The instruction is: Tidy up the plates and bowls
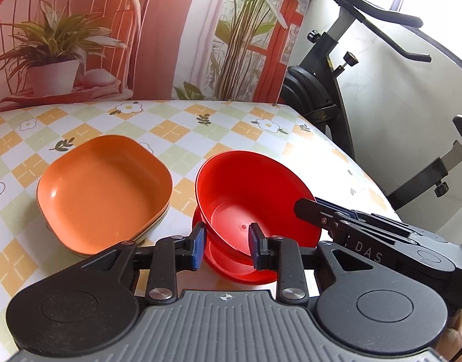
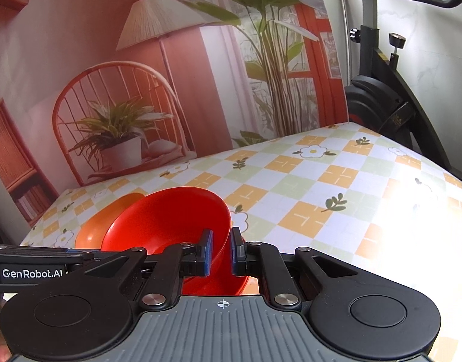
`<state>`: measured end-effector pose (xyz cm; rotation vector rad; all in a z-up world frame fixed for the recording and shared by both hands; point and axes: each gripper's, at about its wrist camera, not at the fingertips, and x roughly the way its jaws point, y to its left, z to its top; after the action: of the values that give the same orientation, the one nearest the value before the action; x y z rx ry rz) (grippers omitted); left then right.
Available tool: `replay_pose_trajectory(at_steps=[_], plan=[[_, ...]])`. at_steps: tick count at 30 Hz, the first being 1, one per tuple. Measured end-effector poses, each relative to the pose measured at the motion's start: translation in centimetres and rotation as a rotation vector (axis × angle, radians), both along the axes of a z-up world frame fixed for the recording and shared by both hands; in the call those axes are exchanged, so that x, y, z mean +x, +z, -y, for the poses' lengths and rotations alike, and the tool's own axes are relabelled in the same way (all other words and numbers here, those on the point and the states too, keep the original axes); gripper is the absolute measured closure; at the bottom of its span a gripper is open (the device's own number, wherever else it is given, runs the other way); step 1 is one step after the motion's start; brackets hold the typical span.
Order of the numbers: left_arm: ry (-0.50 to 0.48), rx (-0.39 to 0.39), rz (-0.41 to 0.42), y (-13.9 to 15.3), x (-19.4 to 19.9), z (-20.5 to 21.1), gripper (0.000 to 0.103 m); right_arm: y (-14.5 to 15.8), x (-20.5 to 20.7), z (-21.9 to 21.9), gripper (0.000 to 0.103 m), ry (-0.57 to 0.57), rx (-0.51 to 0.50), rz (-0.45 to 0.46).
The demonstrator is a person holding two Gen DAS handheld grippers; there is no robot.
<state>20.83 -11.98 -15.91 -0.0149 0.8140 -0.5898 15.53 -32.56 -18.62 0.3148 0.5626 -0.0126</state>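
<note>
**Red bowl tilting over its mate as both claws close in**

Behind the checked, flower-printed worktop [image 1: 182, 126] a printed backdrop of a rattan chair and potted plants is hanging, with an exercise bike [image 1: 345, 69] standing off to the right.

Nearest me, the right claw [image 2: 221, 252] is pinching the wall of the red bowl [image 2: 176, 220], one blue pad inside the rim and one outside, pressed narrow on the plastic. The left claw [image 1: 226, 246] is sitting spread at the near side of the same bowl [image 1: 249, 193]; its right pad seems to be lying inside the bowl and its left pad outside, but I cannot tell whether either pad is touching. The bowl is tilting, its mouth leaning away towards the left and its base sitting in what looks like a second red bowl [image 1: 231, 264] underneath. Just beside it on the left, a stack of orange square plates [image 1: 104, 190] is resting on the worktop, the edges of lower plates showing beneath the top one.

My reading is that the nesting step is in hand: the tilted bowl is going into the lower one. The next move calls for levelling it so the rims sit parallel, then letting go without dragging the stack sideways.

Readable writing: "GenRobot.AI" on the left claw's side as seen from the right wrist, and "DAS" on the right claw's arm as seen from the left wrist.
</note>
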Motion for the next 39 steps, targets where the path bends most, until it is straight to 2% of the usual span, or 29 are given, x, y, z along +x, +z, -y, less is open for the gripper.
replay_pose_trajectory(at_steps=[39], plan=[[-0.023, 0.036, -0.066, -1.9, 0.5, 0.8, 0.072, -1.7, 0.7, 0.1, 0.09, -0.015, -0.016, -0.064]])
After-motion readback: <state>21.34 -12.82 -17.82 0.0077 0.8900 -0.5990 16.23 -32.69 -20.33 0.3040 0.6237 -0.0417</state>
